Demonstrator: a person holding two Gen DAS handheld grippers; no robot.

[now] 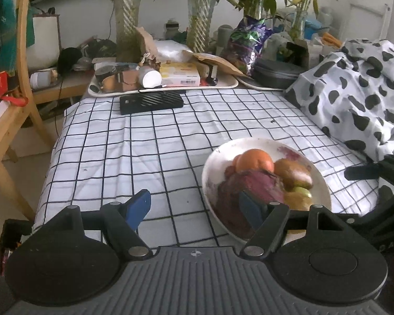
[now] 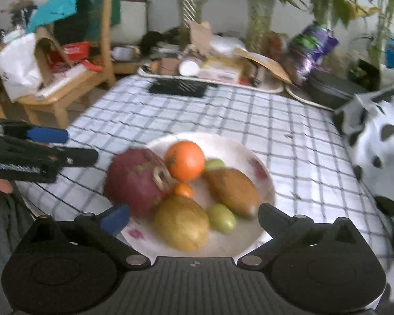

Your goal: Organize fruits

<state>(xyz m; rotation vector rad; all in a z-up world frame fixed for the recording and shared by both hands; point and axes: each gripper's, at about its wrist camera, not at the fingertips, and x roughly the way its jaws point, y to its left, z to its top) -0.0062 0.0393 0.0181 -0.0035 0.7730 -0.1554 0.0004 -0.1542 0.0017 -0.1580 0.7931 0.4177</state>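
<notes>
left wrist view: the left gripper (image 1: 195, 207) has its fingers (image 1: 140, 206) spread partway with nothing between them; only the checked cloth (image 1: 134, 141) of the bed shows in the gap. the plate (image 1: 320, 181) of fruit sits ahead and to the right of this gripper, and its near rim passes behind the right-hand finger, so the fruit lies off to the side of the fingers' line, not between them. an orange (image 1: 254, 160) tops the pile, a dark red fruit (image 1: 254, 186) lies nearest the finger, and a brown fruit (image 1: 293, 174) lies beyond. the right gripper (image 1: 375, 173) shows only as a black edge at the far right.

right wrist view: the right gripper (image 2: 194, 218) has its fingers (image 2: 115, 219) fully apart and empty, and the plate (image 2: 249, 155) lies squarely in front, centred between them. closest to the gap is a golden-brown fruit (image 2: 182, 223), its long axis running roughly across the view, tilted down to the right. a small green fruit (image 2: 220, 218) lies just beside it, and a second brown fruit (image 2: 232, 191) angles away beyond. the dark red fruit (image 2: 134, 181) sits left of centre, the orange (image 2: 185, 160) behind, a small orange fruit (image 2: 183, 190) tucked in the middle. the left gripper (image 2: 65, 145) is off to the left, well clear of the plate.

judging by this, the right hand is the nearer and better lined up, with the golden-brown fruit the likeliest pick.
</notes>
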